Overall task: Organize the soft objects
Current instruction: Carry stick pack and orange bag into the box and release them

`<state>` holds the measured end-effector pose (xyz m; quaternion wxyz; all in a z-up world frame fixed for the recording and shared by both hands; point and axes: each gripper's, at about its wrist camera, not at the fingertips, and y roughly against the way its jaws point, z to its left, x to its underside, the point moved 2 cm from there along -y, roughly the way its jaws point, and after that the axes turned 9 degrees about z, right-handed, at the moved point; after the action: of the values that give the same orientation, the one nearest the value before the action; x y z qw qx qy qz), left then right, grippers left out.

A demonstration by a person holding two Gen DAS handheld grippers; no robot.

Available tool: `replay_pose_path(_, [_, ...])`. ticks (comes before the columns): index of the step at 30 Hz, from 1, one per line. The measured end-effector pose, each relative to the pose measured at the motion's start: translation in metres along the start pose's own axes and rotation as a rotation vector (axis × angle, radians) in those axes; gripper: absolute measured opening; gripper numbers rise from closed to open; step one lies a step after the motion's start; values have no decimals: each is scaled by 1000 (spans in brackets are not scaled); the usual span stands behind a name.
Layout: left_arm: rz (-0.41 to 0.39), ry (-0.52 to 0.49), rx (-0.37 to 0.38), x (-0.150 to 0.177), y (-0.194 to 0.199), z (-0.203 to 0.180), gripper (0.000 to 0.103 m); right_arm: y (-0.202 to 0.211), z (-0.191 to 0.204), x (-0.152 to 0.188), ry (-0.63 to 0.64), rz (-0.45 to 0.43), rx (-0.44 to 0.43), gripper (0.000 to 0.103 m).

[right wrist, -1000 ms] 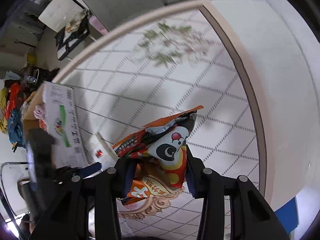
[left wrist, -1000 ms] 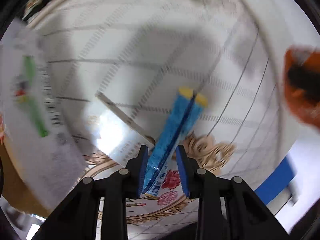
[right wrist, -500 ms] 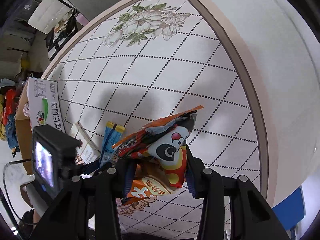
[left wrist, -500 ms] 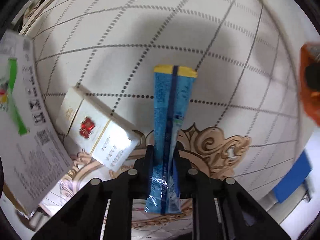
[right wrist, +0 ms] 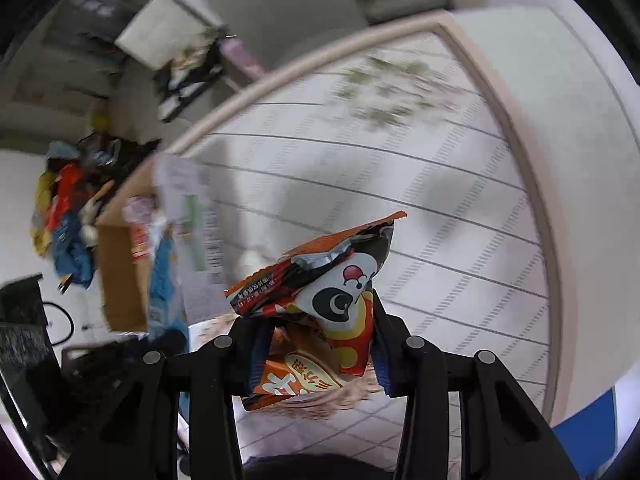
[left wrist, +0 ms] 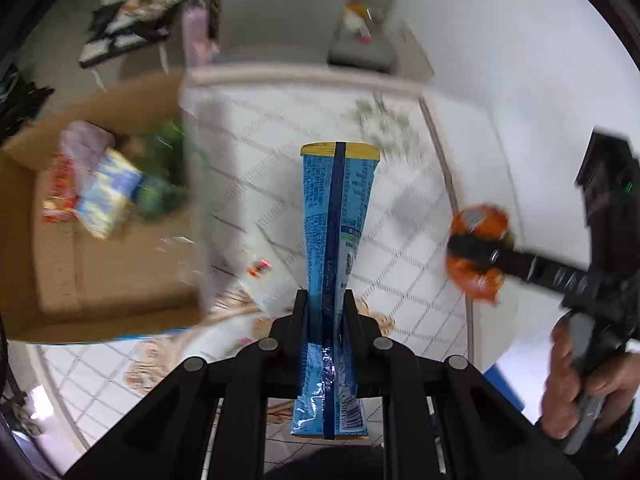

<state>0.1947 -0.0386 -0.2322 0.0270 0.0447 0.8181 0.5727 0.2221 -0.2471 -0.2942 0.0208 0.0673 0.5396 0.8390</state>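
My left gripper is shut on a long blue snack packet with a yellow end, held up above the patterned table. My right gripper is shut on an orange snack bag with a panda face; it also shows in the left wrist view, held to the right. An open cardboard box at the left holds several soft packets. The blue packet also shows blurred in the right wrist view.
A white carton with a red mark lies on the table beside the box. The table's beige rim curves on the right. A grey chair and floor clutter lie beyond the table.
My left gripper has lifted the blue packet off the table and tilted up, bringing the open box into view. My right gripper still holds the orange bag and has swung its view.
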Motion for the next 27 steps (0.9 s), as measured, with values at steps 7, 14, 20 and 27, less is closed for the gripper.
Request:
replay_pose_path(7, [-123, 107, -145, -10, 85, 118, 12, -35, 144, 5, 225, 45, 5, 45])
replay_pose_path(14, [-81, 227, -234, -26, 82, 236, 12, -118, 231, 1, 303, 130, 142, 45])
replay_pose_path(20, [0, 264, -280, -48, 51, 290, 12, -166, 239, -10, 252, 180, 237, 45])
replay_pose_path(27, [91, 274, -348, -72, 11, 319, 16, -198, 228, -22, 186, 215, 313, 46])
